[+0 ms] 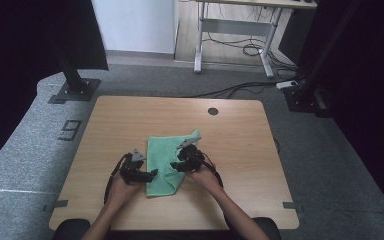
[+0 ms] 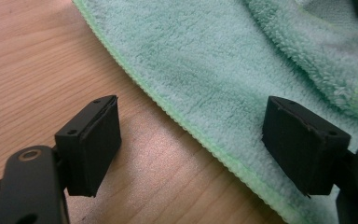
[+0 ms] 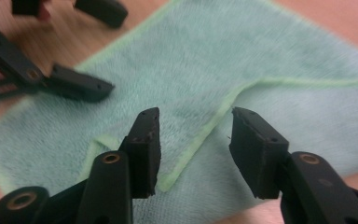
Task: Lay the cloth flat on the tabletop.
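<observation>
High view: two hand-held grippers flank a green towel (image 1: 166, 162) on a wooden table (image 1: 105, 125).

From the left, the left gripper (image 1: 150, 174) sits low at the towel's left edge with its jaws spread wide and nothing between the pads; in the left gripper view its left pad is over bare wood and its right pad over the cloth, the hemmed edge running between them. The towel lies partly folded between the two grippers, one flap turned over on the side nearer the right gripper (image 1: 176, 165). That gripper rests over the towel's right part, jaws apart, not pinching; in the right gripper view the folded hem passes between its pads without touching them.
</observation>
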